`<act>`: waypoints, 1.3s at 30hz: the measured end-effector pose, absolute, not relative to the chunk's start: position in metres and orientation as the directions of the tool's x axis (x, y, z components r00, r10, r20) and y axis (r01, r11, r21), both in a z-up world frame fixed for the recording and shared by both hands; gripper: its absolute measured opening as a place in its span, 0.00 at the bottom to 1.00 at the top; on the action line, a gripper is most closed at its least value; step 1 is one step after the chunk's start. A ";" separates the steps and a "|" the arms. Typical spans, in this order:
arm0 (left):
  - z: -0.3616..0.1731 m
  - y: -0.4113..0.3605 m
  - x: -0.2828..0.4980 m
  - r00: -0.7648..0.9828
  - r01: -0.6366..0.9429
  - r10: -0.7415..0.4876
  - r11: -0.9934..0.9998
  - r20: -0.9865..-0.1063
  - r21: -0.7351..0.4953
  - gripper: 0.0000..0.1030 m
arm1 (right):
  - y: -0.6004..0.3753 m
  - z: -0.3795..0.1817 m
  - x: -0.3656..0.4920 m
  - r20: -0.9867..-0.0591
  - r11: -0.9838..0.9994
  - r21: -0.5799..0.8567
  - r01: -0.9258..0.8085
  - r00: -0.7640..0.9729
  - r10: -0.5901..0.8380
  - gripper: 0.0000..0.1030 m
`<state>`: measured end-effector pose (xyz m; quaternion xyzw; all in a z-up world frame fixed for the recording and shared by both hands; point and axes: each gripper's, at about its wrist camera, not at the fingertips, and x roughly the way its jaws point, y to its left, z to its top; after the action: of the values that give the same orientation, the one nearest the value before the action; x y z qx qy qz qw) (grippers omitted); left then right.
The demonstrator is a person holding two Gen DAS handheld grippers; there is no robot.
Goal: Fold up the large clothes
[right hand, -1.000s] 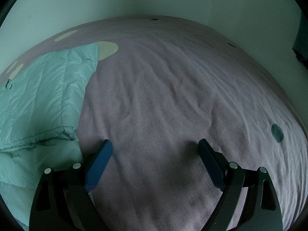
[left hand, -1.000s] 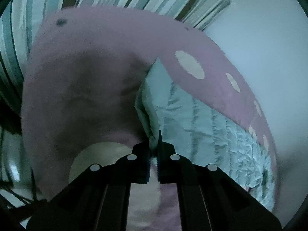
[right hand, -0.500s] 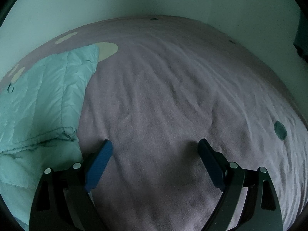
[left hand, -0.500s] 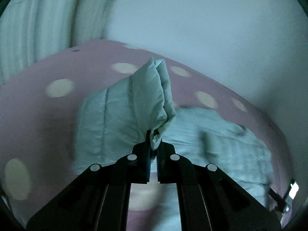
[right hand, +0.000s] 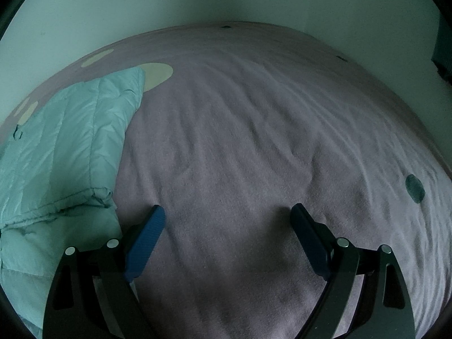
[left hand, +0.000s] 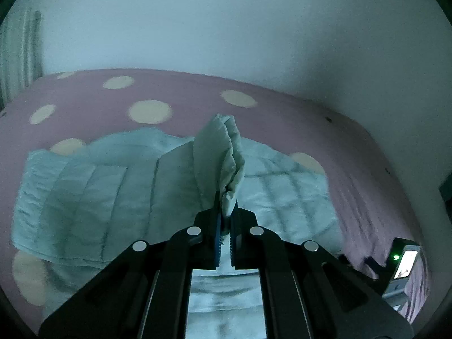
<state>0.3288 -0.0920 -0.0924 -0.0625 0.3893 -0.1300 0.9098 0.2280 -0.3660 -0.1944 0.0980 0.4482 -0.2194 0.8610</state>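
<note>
Dim bedroom: on the bed (left hand: pixel 276 113), the left claw (left hand: pixel 224 226) pinches the quilted jacket's (left hand: pixel 93 197) raised fold, apparently a sleeve; the right claw (right hand: pixel 227 237) gapes empty beside its right-hand edge.

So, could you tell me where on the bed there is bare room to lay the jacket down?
The right tool hangs open over bare pink bedspread, free from the teal puffer jacket on its left across to the wall. By the left tool, shut on a jacket fold, the quilted panels crowd the bed; only a dotted strip behind stays bare.
</note>
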 end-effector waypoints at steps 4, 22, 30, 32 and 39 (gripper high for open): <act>-0.108 -0.142 0.331 0.616 0.254 -0.320 0.946 -0.720 -0.202 0.04 | -0.365 -0.194 0.228 -0.815 0.884 -0.027 0.466 0.502 -0.289 0.87; -0.140 -0.193 0.317 0.534 0.361 -0.333 0.921 -0.777 -0.147 0.54 | -0.365 -0.194 0.228 -0.816 0.885 -0.023 0.466 0.503 -0.286 0.87; -0.120 -0.084 0.287 0.650 0.267 -0.198 0.964 -0.734 -0.024 0.59 | -0.363 -0.182 0.228 -0.816 0.883 -0.018 0.469 0.504 -0.285 0.87; -0.123 -0.046 0.287 0.669 0.193 -0.130 0.981 -0.732 0.002 0.59 | -0.358 -0.166 0.225 -0.799 0.877 -0.008 0.481 0.524 -0.294 0.87; -0.143 0.079 0.285 0.662 -0.074 0.090 0.996 -0.744 0.054 0.59 | -0.292 -0.117 0.245 -0.754 0.931 0.121 0.345 0.642 -0.140 0.83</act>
<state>0.2851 0.0786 -0.1426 0.0096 0.4086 0.0450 0.9115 0.2451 -0.2917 -0.1173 0.1279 0.4009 -0.1352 0.8970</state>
